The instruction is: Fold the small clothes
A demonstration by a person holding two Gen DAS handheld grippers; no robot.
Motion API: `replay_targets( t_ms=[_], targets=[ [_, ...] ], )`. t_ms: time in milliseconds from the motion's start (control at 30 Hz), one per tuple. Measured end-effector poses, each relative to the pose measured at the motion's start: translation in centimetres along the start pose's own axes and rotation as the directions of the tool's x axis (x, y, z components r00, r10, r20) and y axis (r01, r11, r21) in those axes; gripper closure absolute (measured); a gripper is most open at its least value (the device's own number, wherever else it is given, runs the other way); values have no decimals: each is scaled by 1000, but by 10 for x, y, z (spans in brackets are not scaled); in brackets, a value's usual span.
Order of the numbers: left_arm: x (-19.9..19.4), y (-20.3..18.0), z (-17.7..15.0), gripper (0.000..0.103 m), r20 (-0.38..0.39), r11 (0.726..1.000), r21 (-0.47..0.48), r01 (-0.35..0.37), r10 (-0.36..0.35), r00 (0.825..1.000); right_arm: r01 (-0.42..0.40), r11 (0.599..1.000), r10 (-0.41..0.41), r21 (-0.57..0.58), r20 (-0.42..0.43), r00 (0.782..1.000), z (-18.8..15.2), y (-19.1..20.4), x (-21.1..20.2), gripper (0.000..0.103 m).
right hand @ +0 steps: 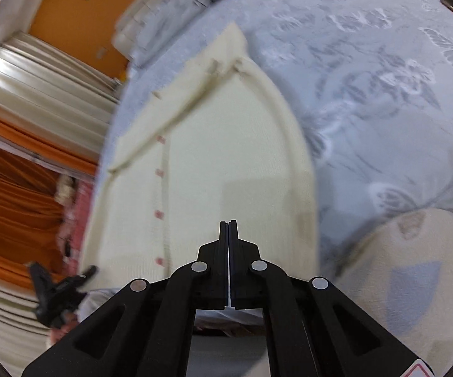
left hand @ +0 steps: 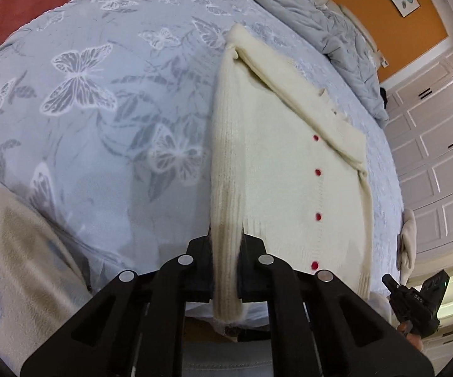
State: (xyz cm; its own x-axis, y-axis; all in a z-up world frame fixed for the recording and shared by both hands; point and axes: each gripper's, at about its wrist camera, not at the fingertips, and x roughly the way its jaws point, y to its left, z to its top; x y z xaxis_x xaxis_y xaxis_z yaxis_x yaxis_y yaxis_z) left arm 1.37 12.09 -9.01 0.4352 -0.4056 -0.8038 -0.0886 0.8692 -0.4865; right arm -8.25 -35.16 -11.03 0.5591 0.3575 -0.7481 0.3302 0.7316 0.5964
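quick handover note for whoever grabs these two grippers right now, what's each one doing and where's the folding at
Left gripper: shut on the ribbed sleeve of the cream cardigan, which runs taut from its jaws to the shoulder.
Right gripper: shut and empty, above the cardigan's lower front.
Cardigan lies front up, red buttons fastened, on the butterfly bedspread. The other sleeve is already folded across the chest.
Left to do: lay the held sleeve over the body, then fold the body up.
Another patterned garment lies nearby.
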Motion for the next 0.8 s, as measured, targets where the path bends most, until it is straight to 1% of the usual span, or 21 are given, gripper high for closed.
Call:
replay_targets(
  t_ms=[33,67,100,133,167,200,233,267,300,367,433,467,533,567,633,667,700,733,767,800],
  targets=[
    [4,2,0,95,-12,1000,-9,-13,13,1000,29,1000,-29,7,-11,1000,3,-3,2,86],
    [8,5,0,95,-20,1000,-19,-17,16,1000,108,994,-107,15,-31,994,6,-4,8,65],
    [12,6,-1,95,-27,999,-29,-24,23,999,144,989,-143,15,-36,989,8,-5,9,53],
    [14,7,-1,95,-31,999,-29,-34,33,999,157,987,-157,10,-33,987,11,-5,12,50],
    [17,8,-2,95,-36,999,-27,-43,42,998,170,985,-170,-15,-39,985,15,-1,17,43],
    [19,8,-2,95,-39,998,-25,-49,48,998,190,981,-191,-28,-47,980,16,0,23,38],
    [20,9,-2,95,-42,998,-22,-53,52,998,216,976,-218,-39,-66,974,18,0,30,38],
    [20,10,-3,95,-44,998,-22,-56,55,998,240,970,-244,-50,-106,964,20,0,41,37],
    [21,11,-3,95,-46,998,-24,-59,58,997,258,964,-264,-59,-137,955,22,0,49,34],
    [24,14,-3,95,-52,998,-30,-62,61,997,280,957,-289,-76,-163,943,25,1,59,31],
    [27,16,-3,95,-59,997,-40,-67,65,996,295,952,-305,-82,-173,936,26,0,64,31],
    [28,17,-2,95,-61,997,-45,-68,65,996,299,951,-308,-75,-165,937,27,-1,63,32],
    [29,18,-2,95,-63,996,-49,-70,66,996,273,962,-274,-27,-128,953,29,-4,55,35],
    [29,18,-2,95,-62,996,-49,-69,66,996,244,970,-242,15,-88,966,28,-8,45,38],
    [29,18,-2,95,-62,996,-48,-69,66,996,209,975,-208,69,-24,978,28,-16,30,38],
    [30,18,-2,94,-64,996,-47,-71,68,996,205,976,-204,70,-29,979,29,-17,30,37],
    [30,18,-3,94,-67,996,-48,-74,70,995,219,974,-217,56,-46,975,30,-17,33,36],
    [30,18,-3,94,-67,996,-49,-74,70,995,241,970,-238,37,-60,969,30,-14,37,36],
    [30,18,-3,94,-69,996,-50,-76,72,995,274,962,-273,10,-78,959,30,-9,42,35],
    [30,18,-2,94,-72,996,-51,-78,74,995,287,958,-286,-6,-91,954,30,-7,47,34]
  ],
)
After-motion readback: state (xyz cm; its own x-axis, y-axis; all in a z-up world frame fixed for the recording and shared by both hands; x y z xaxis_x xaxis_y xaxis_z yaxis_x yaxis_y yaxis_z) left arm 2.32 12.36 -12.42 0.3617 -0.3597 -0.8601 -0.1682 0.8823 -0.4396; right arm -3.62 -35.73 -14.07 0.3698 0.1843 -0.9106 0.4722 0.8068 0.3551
